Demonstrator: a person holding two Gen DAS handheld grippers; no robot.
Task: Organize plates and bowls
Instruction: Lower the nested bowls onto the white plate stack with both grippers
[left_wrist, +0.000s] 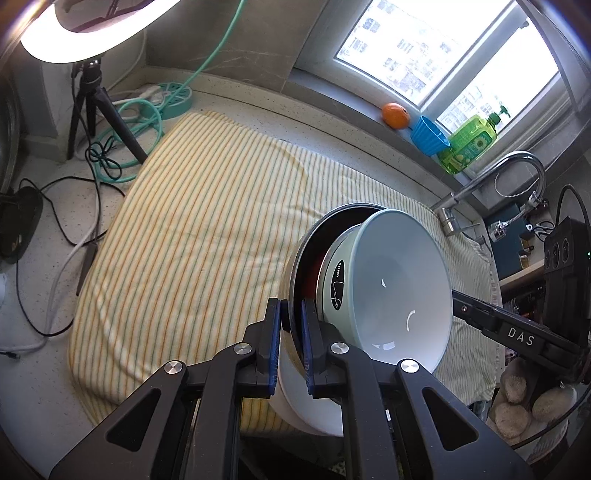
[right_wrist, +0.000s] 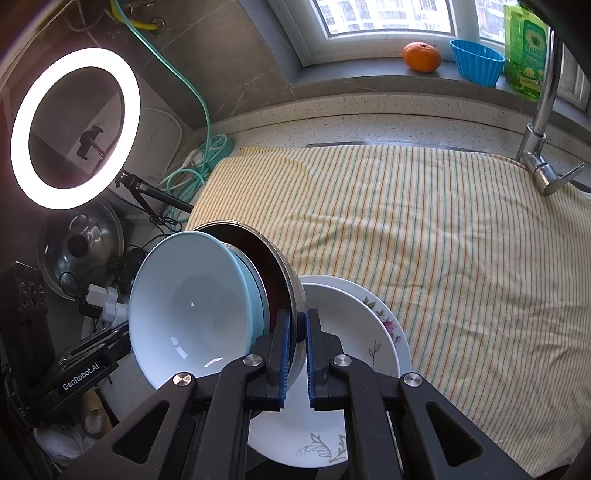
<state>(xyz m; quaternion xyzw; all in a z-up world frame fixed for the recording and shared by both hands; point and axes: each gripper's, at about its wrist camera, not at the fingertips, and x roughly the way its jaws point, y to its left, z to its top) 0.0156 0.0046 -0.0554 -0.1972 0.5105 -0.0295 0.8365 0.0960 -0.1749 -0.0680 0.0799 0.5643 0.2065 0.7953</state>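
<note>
Both grippers clamped on the metal bowl's rim, stack tilted on edge.
Left gripper (left_wrist: 291, 314) and right gripper (right_wrist: 297, 325) each pinch the metal bowl (right_wrist: 286, 273); pale blue bowl (left_wrist: 391, 291) nests inside, white plates (right_wrist: 354, 332) directly below, over the striped towel (left_wrist: 207, 206).
</note>
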